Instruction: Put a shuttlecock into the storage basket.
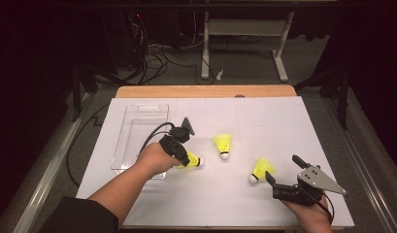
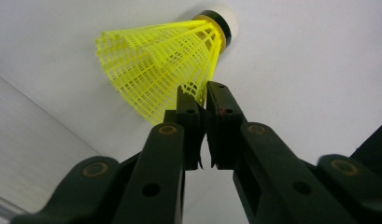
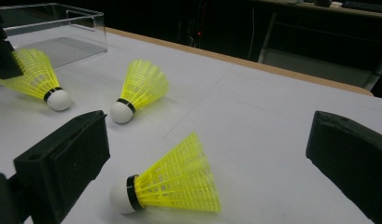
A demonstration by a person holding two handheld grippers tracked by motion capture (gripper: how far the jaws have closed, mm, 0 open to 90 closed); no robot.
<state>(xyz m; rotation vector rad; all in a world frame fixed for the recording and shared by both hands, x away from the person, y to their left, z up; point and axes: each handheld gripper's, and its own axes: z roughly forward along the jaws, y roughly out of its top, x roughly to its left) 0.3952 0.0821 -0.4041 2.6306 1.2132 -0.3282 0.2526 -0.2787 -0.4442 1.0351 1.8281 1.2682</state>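
Observation:
Three yellow shuttlecocks with white corks lie on the white table. My left gripper (image 1: 186,160) is shut on the skirt rim of the left shuttlecock (image 1: 195,160); in the left gripper view the yellow mesh (image 2: 156,60) is pinched between the two jaw tips of that gripper (image 2: 205,100), cork pointing away. The middle shuttlecock (image 1: 223,144) lies free. My right gripper (image 1: 283,169) stands open near the front right, jaws wide on either side of the right shuttlecock (image 3: 174,184), which lies on its side and is not touched by either jaw. The right gripper (image 3: 212,135) also sees the other two shuttlecocks (image 3: 139,88) (image 3: 37,77).
A clear plastic tray (image 1: 122,141) stands at the table's left, just behind my left hand; its wall (image 3: 86,32) shows in the right gripper view too. A wooden edge (image 1: 206,91) borders the table's far side. Cables and a desk frame lie on the floor beyond.

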